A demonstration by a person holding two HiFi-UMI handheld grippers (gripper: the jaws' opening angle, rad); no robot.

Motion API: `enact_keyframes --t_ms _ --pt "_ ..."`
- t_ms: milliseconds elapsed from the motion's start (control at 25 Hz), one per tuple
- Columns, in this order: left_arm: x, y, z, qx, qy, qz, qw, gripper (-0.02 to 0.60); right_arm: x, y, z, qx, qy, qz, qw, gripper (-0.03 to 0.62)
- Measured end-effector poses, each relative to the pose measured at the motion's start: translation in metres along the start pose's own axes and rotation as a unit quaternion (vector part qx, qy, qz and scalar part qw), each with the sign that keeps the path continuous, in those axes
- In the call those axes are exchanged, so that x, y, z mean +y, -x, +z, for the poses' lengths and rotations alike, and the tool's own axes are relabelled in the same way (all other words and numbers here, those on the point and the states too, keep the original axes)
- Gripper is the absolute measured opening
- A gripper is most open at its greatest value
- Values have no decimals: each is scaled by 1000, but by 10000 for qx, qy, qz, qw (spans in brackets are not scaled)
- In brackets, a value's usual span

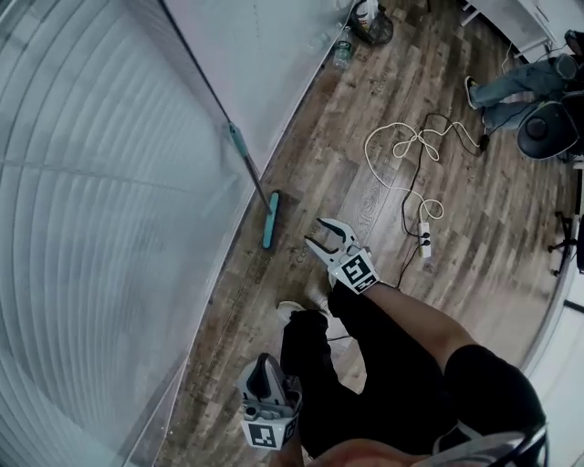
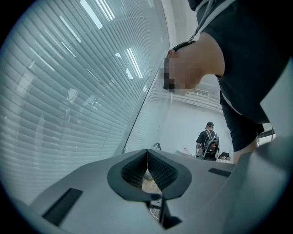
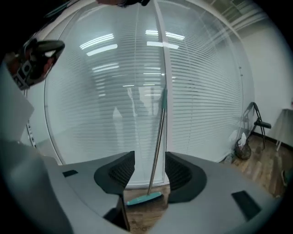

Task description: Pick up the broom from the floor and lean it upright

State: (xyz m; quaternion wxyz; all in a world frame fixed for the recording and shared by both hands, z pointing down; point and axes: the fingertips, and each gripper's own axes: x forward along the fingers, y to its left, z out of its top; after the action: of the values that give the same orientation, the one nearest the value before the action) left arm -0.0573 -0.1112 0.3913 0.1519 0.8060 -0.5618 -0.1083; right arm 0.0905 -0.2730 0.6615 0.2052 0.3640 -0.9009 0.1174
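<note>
The broom stands upright, its teal head (image 1: 270, 219) on the wood floor and its metal handle (image 1: 239, 150) leaning on the glass wall with blinds (image 1: 109, 210). My right gripper (image 1: 314, 230) hangs open a short way right of the head, with nothing between its jaws and not touching the broom. In the right gripper view the broom head (image 3: 143, 198) and handle (image 3: 158, 141) show beyond the gap of the open right gripper (image 3: 150, 167). My left gripper (image 1: 265, 363) is low by the person's legs. In its own view the left gripper (image 2: 147, 154) is shut and empty.
A white cable (image 1: 401, 146) and a power strip (image 1: 424, 239) lie on the floor to the right. Bottles and a bag (image 1: 370, 23) sit by the wall at the far end. A seated person (image 1: 511, 87) and an office chair (image 1: 547, 128) are at the far right. A folding chair (image 3: 256, 121) stands by the wall.
</note>
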Motion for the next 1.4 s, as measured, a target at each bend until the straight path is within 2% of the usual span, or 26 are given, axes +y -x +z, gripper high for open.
enact_keyframes --t_ms 120,200,280,400,520,560,640,720,800,920,1120,1240,1400 --pt "-15 -5 30 -21 -87 -63 9999 19 12 52 51 -231 -690 -14 9973 196" --pt "-24 -8 52 -26 -150 -121 9998 18 28 82 91 -409 -812 61 9958 196" --pt "-34 -12 75 36 -268 -111 9996 18 48 111 139 -576 -749 238 9952 196" --pt "-59 -11 113 163 -295 -1 9994 18 87 161 211 -681 -566 769 9931 195" --pt "-82 -19 154 70 -445 -177 9988 18 112 196 287 -1046 -398 1172 9868 188" --pt "-92 -21 165 27 -521 -131 9986 18 116 209 309 -1219 -345 1290 9835 171" --pt "-124 -20 181 -51 -615 95 9981 18 119 244 350 -1584 -426 1611 9732 81" --pt "-157 -12 191 -147 -599 349 9975 18 128 279 385 -1799 -565 2073 9599 45" --pt "-163 3 202 -317 -500 660 9961 18 153 301 414 -1873 -511 2555 9471 35" --pt "-141 16 237 -748 -312 1117 9904 18 190 302 453 -1858 -197 3083 9328 29" --pt "-129 20 279 -1019 -774 1273 9836 18 209 299 500 -2353 30 3260 9156 29" --pt "-124 24 288 -1263 -647 1599 9769 18 213 300 510 -2418 236 3295 9124 25" --pt "-132 19 301 -1140 -900 1432 9790 18 223 302 524 -2515 421 3210 9121 20"
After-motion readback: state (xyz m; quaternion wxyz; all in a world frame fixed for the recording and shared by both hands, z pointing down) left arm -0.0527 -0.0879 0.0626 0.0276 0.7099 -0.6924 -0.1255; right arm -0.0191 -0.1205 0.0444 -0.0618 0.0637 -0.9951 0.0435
